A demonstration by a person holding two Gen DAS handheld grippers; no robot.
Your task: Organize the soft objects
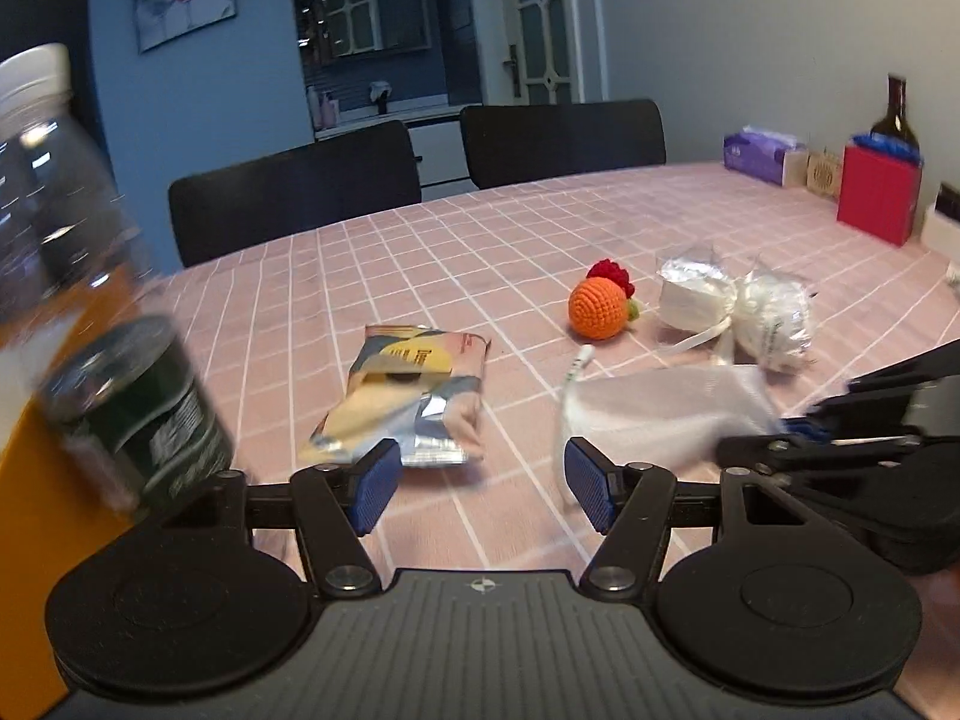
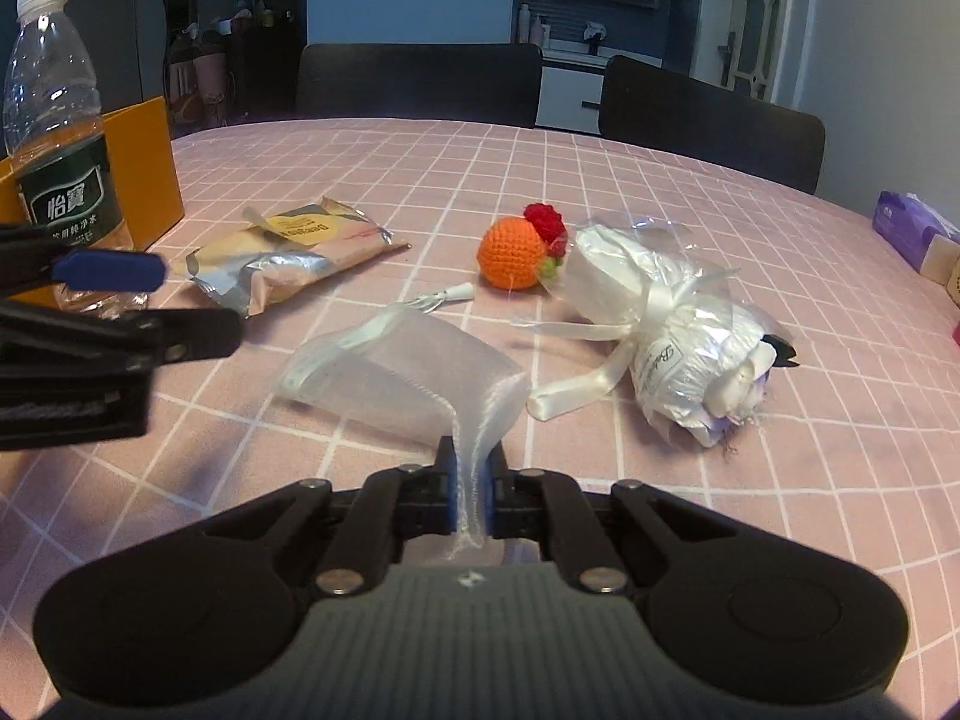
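Black tongs (image 1: 480,483), blue pads (image 1: 375,485)

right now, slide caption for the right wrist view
Right hand-held gripper pinches sheer organza pouch beside crochet orange on pink checked tablecloth.

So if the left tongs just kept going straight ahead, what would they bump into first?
Probably bare tablecloth first; the left tongs stand open, with the snack packet just left of their line and the sheer pouch just right. Depth is uncertain.
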